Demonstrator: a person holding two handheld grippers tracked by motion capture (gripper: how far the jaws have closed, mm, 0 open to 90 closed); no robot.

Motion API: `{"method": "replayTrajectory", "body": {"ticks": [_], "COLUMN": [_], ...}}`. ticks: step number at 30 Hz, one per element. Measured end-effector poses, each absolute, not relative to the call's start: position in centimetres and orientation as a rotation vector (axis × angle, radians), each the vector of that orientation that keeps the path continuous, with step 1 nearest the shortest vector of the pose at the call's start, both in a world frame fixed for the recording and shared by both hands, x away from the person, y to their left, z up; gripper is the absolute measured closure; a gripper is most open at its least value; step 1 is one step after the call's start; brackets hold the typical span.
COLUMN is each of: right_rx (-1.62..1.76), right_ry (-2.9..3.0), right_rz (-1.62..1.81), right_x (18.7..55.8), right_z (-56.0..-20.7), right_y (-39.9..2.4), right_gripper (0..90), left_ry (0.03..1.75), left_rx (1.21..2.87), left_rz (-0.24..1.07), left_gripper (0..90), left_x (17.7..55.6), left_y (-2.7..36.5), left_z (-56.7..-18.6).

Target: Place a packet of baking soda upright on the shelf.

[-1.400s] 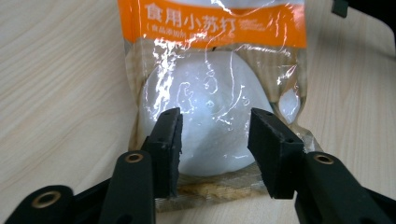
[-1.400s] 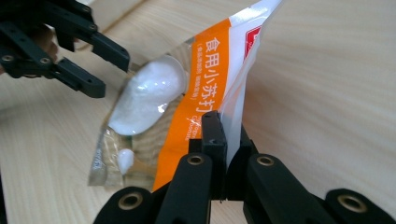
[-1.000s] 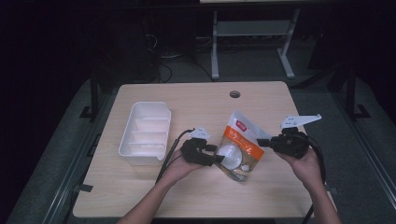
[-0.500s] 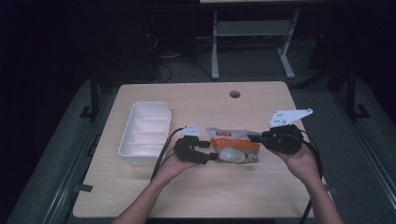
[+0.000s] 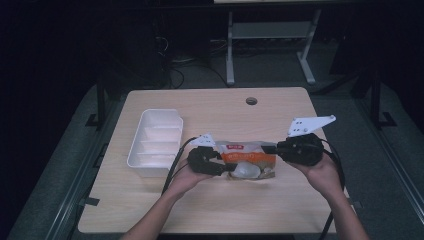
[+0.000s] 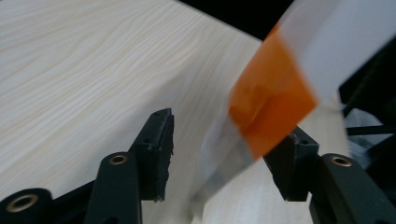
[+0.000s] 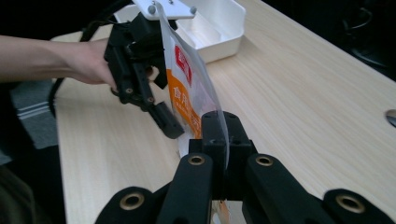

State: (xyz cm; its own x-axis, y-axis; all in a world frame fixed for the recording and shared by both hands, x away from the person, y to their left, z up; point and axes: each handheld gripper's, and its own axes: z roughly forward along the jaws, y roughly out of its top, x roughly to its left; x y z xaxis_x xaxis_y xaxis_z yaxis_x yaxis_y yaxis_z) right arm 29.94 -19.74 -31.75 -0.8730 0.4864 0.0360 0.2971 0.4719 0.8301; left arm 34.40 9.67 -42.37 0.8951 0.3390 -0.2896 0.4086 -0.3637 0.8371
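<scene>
Pouch, clear plastic with orange and white label, held off the light wooden table between both grippers, near the front middle. Right gripper clamped tight on one edge of the pouch, pads pressed together over the film. Left gripper with jaws apart, just been closing; other pouch edge hangs in the gap, one pad clear of it, no firm pinch readable in the left gripper view. In the high view, left gripper at the pouch's left end, right gripper at its right end.

Progress, as a judgement: pouch lifted and stretched sideways, second grip not yet secured; probably mid-handover or set-up for opening or placing. Left to do: close left jaws on the edge, then carry on.

Farther left, white plastic divided tray, several compartments, nothing visible inside any. Pouch contents pale, rounded, not identifiable. Farther back, small round hole in tabletop.
</scene>
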Motion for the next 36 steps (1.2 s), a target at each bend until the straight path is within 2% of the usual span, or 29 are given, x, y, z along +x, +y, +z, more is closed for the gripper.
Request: {"method": "replayTrajectory", "body": {"ticks": [6,7,12,14,17,21,24,29,36], "right_rx": [0.706,0.706,0.730,0.733,0.743,0.770,0.804,0.835,0.823], "right_ry": [2.528,2.528,2.522,2.521,2.504,2.522,2.525,2.557,2.607], "right_rz": [1.406,1.406,1.429,1.431,1.454,1.509,1.504,1.470,1.410], "right_x": [30.1,30.1,30.4,30.5,30.5,31.0,31.2,31.9,32.8], "right_z": [-33.0,-33.0,-33.9,-34.0,-34.5,-35.5,-36.4,-38.3,-39.7], "right_y": [-19.5,-19.5,-19.9,-20.0,-20.3,-21.0,-21.3,-21.0,-19.8], "right_gripper": [90.0,90.0,89.4,89.2,84.0,68.6,60.9,58.3,60.4], "left_ry": [0.502,0.500,0.478,0.476,0.481,0.483,0.487,0.484,0.475], "left_rx": [1.996,2.001,2.032,2.033,2.030,2.031,2.030,2.032,2.032], "left_rz": [-0.078,-0.071,-0.005,0.001,-0.001,-0.004,-0.006,-0.008,-0.018], "left_gripper": [70.4,70.4,81.3,82.4,83.3,83.4,83.5,83.7,83.7], "left_x": [34.2,34.1,33.5,33.4,33.5,33.5,33.6,33.6,33.4], "left_y": [9.9,9.9,9.6,9.4,9.4,9.5,9.5,9.5,9.4], "left_z": [-42.1,-42.2,-42.1,-42.1,-42.1,-42.1,-42.1,-42.1,-42.0]}}
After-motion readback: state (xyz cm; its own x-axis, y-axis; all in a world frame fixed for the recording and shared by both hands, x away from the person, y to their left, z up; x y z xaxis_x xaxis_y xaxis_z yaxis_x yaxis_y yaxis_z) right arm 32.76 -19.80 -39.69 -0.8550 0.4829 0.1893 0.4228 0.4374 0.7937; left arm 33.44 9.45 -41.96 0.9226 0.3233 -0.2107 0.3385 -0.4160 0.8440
